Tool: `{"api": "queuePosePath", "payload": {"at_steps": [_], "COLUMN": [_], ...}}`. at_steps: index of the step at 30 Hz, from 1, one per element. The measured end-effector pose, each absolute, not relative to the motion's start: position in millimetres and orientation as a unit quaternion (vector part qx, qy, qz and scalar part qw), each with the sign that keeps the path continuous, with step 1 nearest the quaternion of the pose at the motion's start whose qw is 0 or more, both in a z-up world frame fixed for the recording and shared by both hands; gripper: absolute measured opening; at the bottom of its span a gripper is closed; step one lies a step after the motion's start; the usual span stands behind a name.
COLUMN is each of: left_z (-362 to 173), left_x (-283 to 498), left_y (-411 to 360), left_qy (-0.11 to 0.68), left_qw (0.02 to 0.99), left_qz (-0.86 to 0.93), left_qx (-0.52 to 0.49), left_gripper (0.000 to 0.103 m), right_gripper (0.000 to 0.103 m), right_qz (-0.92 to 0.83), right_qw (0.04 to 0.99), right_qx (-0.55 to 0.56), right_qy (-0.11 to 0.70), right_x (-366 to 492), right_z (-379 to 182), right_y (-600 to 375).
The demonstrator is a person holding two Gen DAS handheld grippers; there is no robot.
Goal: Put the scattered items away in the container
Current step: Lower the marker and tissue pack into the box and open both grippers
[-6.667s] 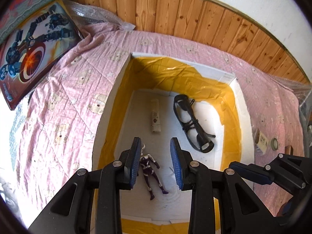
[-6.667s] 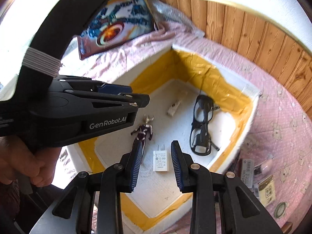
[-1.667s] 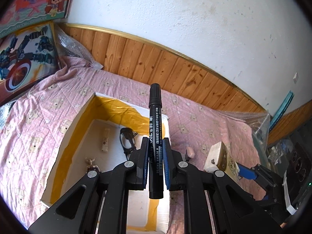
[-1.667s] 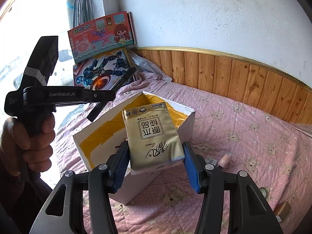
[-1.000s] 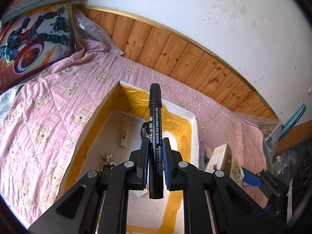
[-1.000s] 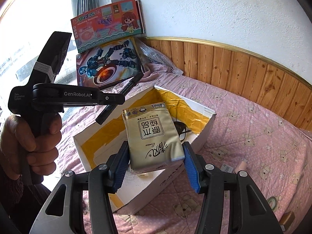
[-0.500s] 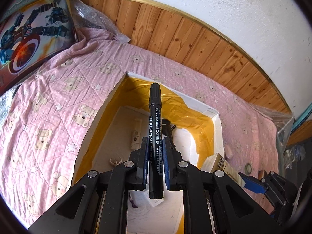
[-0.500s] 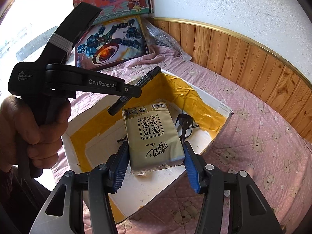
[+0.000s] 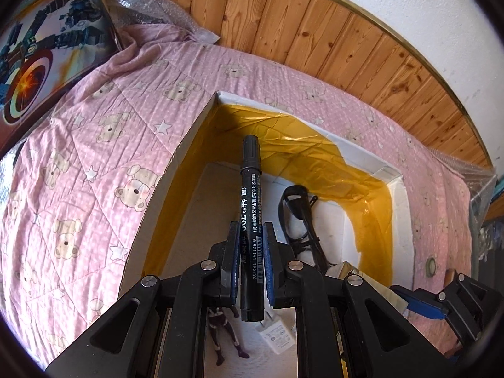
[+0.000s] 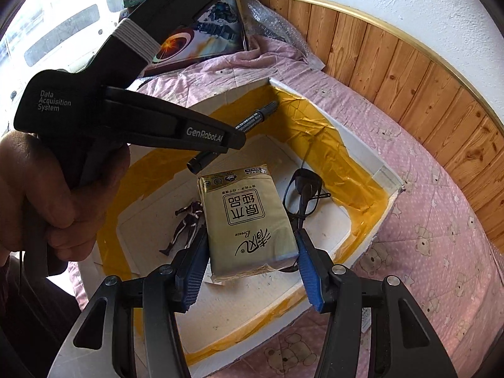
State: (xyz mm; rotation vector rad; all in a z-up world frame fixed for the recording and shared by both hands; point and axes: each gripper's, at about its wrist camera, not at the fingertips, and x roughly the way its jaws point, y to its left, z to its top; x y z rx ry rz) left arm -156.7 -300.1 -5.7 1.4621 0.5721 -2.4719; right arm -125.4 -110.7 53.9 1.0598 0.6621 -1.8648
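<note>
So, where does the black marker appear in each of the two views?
Left wrist: black marker stands at centre, clamped in the left gripper.
Right wrist: upper middle, slanting over the box.
Shared landmark: the black glasses inside the box.

Black grippers (image 10: pixel 252 271), blue-padded jaws, silver screws

Glossy tissue pack (image 10: pixel 249 220), quilted cloth (image 9: pixel 94 157)
</note>
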Motion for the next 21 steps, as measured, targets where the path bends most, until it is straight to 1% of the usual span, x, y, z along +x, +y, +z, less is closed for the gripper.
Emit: {"api": "queuePosePath", "payload": {"at_steps": [9,21], "left_z": [-31.4,-51.3], "left_x": [-172.5,-186.4], "left_y": [-305.8,-313.0], "left_qy": [0.178,0.166], "left_qw": [0.109,0.129], "left_qz": [-0.824,-0.813], "left_qx": [0.527,0.544], "left_gripper": [0.014,0.014], "right_gripper": [0.055,0.055], "right_qz": [-0.703,-0.672], "right_qw": [0.438,0.423], "right_qx": [0.476,0.512], "right_qy": [0.296,0.327], "right_x": [-136.7,-148.3], "right_z": [27.3,10.2], "right_y": [-137.3,-163.7]}}
